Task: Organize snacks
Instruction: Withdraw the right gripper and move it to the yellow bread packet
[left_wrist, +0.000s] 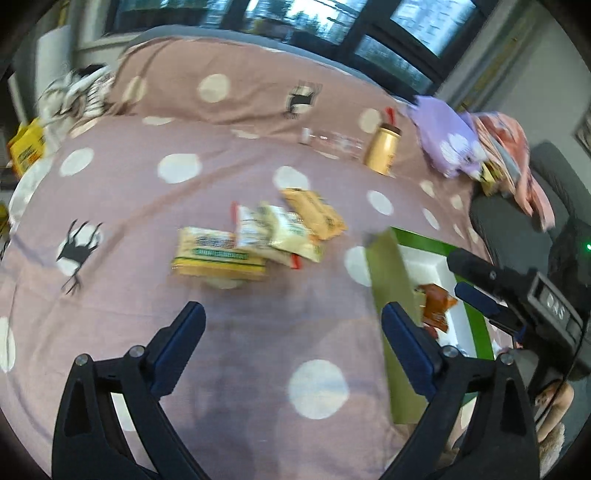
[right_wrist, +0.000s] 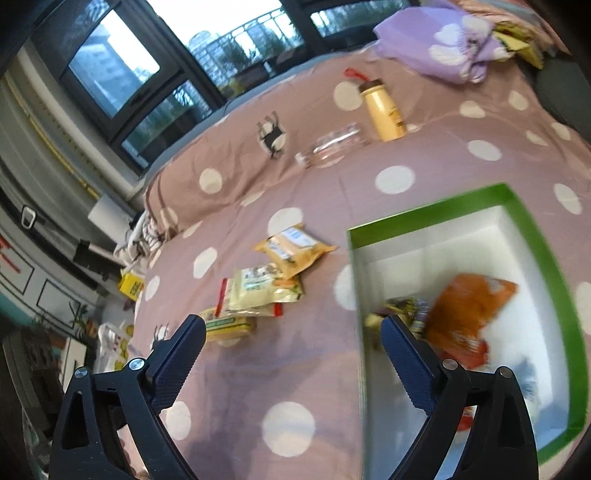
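Several yellow and cream snack packets lie in a loose overlapping row on the pink dotted bedspread, ahead of my left gripper, which is open and empty above bare cloth. To its right stands a green-rimmed white box with an orange packet inside. In the right wrist view the same snack packets lie left of the box. My right gripper is open and empty, straddling the box's left wall, above the orange packet and a smaller dark wrapper.
A tan bottle and a clear lying bottle rest farther back on the bed. A purple cloth bundle sits at the far right by a dark chair. The other gripper shows at right. Windows lie behind the bed.
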